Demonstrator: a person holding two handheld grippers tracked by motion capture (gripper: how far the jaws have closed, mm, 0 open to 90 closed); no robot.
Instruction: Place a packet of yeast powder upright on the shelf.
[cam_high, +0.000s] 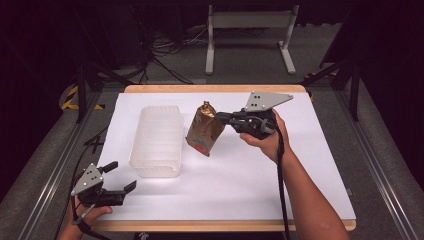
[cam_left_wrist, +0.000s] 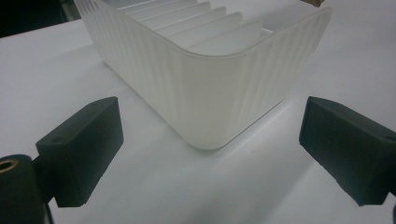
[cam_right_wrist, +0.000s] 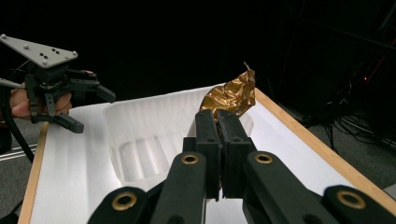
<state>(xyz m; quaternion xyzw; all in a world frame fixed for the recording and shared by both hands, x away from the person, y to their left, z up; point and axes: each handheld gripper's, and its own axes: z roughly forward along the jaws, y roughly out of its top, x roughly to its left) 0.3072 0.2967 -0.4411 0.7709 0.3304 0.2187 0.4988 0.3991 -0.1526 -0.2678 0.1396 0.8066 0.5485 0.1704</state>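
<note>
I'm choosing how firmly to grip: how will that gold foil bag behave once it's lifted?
The gold foil bag looks crinkled, so it probably bends and creases easily. Its glossy skin may be slippery. Pinched near the top by the right tongs, it hangs tilted and would likely swing.

White sheet (cam_high: 260, 190) (wooden table (cam_high: 215, 89))

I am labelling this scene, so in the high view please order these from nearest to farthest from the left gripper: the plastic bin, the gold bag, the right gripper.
Measured from the left gripper, at the table's near left corner:
1. Plastic bin, just ahead of it, left of centre.
2. Gold bag, beyond the bin, mid-table, pinched at its top.
3. Right gripper, holding the bag from the right side, its body farthest.
</note>
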